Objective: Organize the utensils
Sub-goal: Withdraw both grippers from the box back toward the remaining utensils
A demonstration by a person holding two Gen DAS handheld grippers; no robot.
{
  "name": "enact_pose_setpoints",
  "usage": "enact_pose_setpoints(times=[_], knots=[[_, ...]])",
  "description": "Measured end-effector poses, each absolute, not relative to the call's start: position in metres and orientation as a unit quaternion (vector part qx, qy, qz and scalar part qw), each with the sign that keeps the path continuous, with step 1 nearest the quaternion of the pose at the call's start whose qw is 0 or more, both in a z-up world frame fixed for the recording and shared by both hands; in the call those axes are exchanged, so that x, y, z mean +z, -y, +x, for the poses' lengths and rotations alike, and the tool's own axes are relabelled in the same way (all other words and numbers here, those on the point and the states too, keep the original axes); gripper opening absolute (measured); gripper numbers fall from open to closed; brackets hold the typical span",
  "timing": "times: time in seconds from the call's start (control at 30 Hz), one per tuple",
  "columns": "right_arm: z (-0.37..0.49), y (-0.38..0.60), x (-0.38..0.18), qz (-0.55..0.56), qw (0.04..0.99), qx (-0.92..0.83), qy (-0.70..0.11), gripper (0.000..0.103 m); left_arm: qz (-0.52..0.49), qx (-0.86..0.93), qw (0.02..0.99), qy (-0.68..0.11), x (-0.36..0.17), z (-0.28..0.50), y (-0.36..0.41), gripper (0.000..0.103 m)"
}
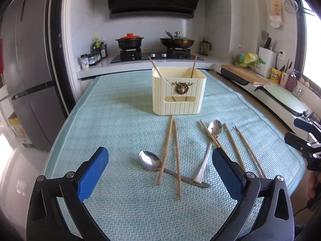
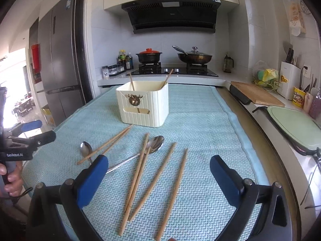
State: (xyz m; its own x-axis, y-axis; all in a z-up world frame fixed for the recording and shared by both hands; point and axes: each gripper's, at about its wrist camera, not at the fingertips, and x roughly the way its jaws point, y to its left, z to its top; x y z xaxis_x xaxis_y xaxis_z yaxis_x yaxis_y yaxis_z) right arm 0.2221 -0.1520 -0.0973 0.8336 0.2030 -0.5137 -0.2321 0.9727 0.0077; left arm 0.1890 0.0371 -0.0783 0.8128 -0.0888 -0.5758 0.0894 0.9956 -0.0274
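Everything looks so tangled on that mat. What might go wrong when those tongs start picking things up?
Two chopsticks lie across a spoon, so lifting one could drag or flip the others. The cream holder already has two chopsticks leaning out; a clumsy drop might knock them or tip the holder. Both tongs, left and right, are open and empty.

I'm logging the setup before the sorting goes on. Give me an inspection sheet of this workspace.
Surface: table under a light blue woven mat.
Job's things: cream utensil box with two chopsticks standing in it; six loose chopsticks and two spoons lying on the mat, some crossed.
Clutter: nothing seen on the mat.
Grippers: left tongs open, empty; right tongs open, empty, over the chopsticks.
Cables: one thin cord by the hand holding the left tongs.
Surroundings: stove with pot and wok, fridge, cutting board.
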Motion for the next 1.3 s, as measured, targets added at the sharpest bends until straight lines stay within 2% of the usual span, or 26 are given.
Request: enact_pose_setpoints(times=[0.33,0.8,1.07,1.3], knots=[[0.217,0.175,-0.096,-0.033,0.96,0.062,-0.27,0.103,-0.112,-0.02,0.934,-0.338,-0.098,0.196,-0.091,0.103],[0.231,0.194,-0.114,0.019,0.948,0.062,-0.312,0.103,-0.112,-0.015,0.919,-0.378,-0.121,0.208,-0.091,0.103],[0.235,0.194,-0.126,0.027,0.938,0.071,-0.338,0.089,-0.108,-0.01,0.914,-0.39,-0.131,0.212,-0.092,0.103],[0.235,0.19,-0.13,0.024,0.934,0.079,-0.349,0.085,-0.118,-0.017,0.908,-0.401,-0.14,0.217,-0.093,0.102]])
